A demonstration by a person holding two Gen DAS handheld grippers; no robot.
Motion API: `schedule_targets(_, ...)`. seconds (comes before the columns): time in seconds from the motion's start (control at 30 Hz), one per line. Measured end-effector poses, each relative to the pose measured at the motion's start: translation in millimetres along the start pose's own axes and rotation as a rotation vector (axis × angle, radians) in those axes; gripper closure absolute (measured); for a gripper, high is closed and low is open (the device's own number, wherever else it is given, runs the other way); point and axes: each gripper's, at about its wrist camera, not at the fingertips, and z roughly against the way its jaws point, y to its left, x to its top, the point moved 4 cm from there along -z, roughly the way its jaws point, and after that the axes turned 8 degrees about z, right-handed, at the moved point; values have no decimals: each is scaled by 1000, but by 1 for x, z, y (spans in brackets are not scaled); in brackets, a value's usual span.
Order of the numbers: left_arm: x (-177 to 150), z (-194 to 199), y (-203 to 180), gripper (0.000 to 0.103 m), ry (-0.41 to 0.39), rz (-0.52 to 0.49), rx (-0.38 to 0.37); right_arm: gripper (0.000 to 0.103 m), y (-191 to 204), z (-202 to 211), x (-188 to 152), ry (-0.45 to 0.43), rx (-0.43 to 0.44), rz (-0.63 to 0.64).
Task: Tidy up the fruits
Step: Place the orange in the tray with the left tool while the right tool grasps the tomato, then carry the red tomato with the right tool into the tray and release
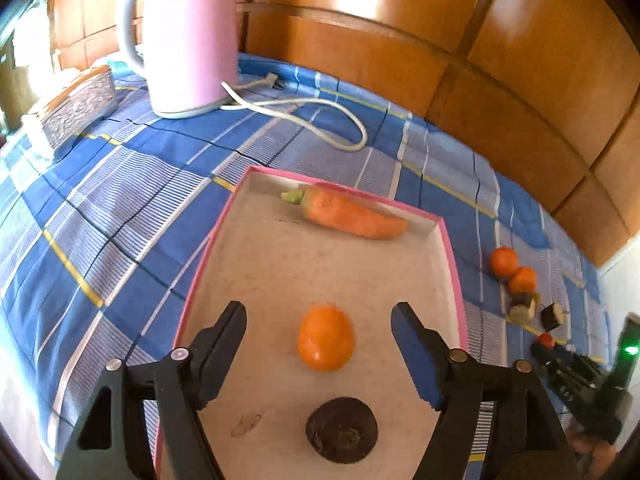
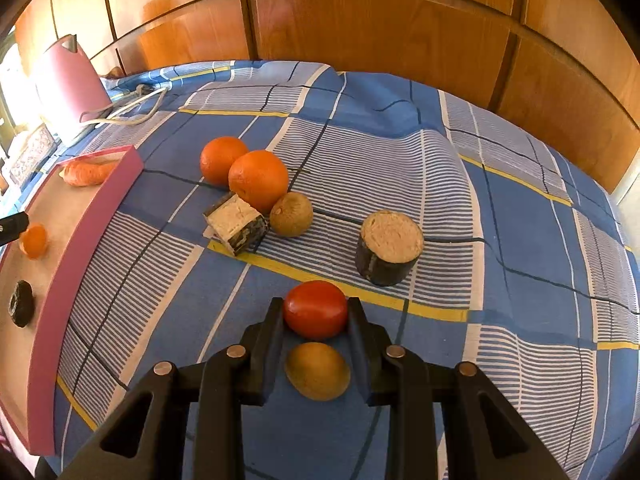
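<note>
On the checked cloth, oranges and kiwi beyond the right claw.

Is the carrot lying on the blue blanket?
No, the carrot lies inside the pink tray, against its far wall.

No legible text, label, brand, number or sign in either wrist view.
</note>
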Motion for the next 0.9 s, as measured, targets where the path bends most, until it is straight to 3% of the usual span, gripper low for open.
schedule_targets(0.27,-10,31,-1,28,-70,-57,12,73,4,5,3,0,-12,0)
schedule_targets(0.5,-21,51,-4,28,-89,-93,-11,73,31,41,13,-116,2,60)
schedule_targets(0.7,-33,61,-5,28,-86,-106,-16,73,73,70,17,-176,114,116)
schedule_targets(0.9,-36,67,4,28,-80,-86,-20,73,119,82,15,-182,252,150)
